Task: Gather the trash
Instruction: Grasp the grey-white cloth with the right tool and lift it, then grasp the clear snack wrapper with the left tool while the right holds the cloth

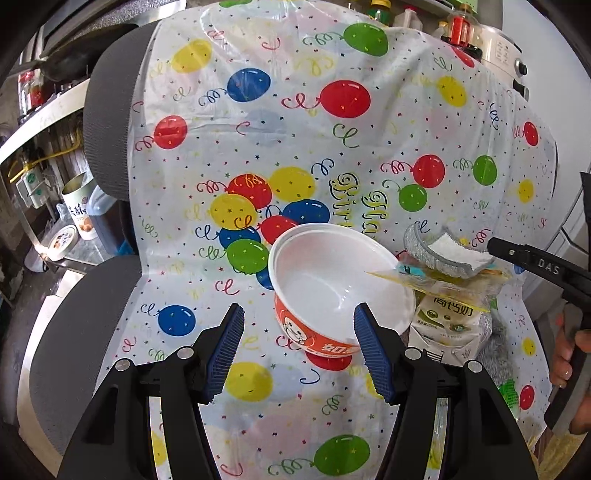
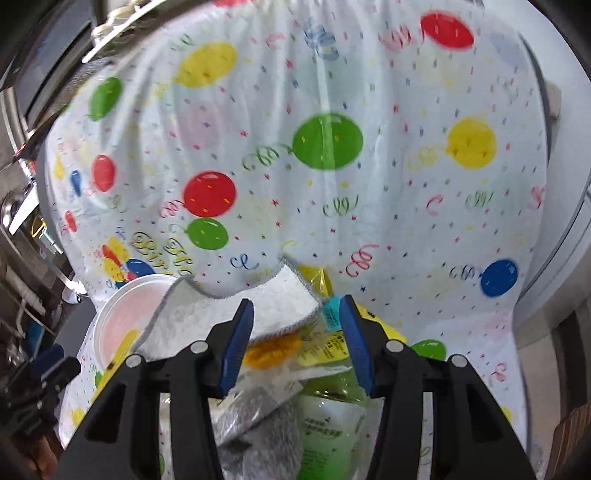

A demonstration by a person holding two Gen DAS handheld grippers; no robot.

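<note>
An orange-and-white paper bowl (image 1: pixel 343 280) lies tilted on the balloon-print plastic sheet (image 1: pixel 258 122). My left gripper (image 1: pixel 299 325) is open just before it, its right fingertip over the bowl's near rim, pads not pressing. Right of the bowl is a heap: a grey-edged white cloth (image 1: pixel 450 251), a yellow wrapper (image 1: pixel 424 284) and a milk carton (image 1: pixel 447 328). My right gripper (image 2: pixel 295 314) hovers open over that heap, with the cloth (image 2: pixel 229 314), the wrapper (image 2: pixel 321 354) and a green bottle (image 2: pixel 325 424) beyond its tips. The bowl (image 2: pixel 125 317) is at its left.
Dark grey chair cushions (image 1: pixel 107 110) show beside the sheet at left. Beyond them a metal shelf (image 1: pixel 40 114) holds tins and jars. Bottles (image 1: pixel 458 26) and a white cooker (image 1: pixel 506 55) stand at the far right. A hand (image 1: pixel 569 350) holds the right gripper's handle.
</note>
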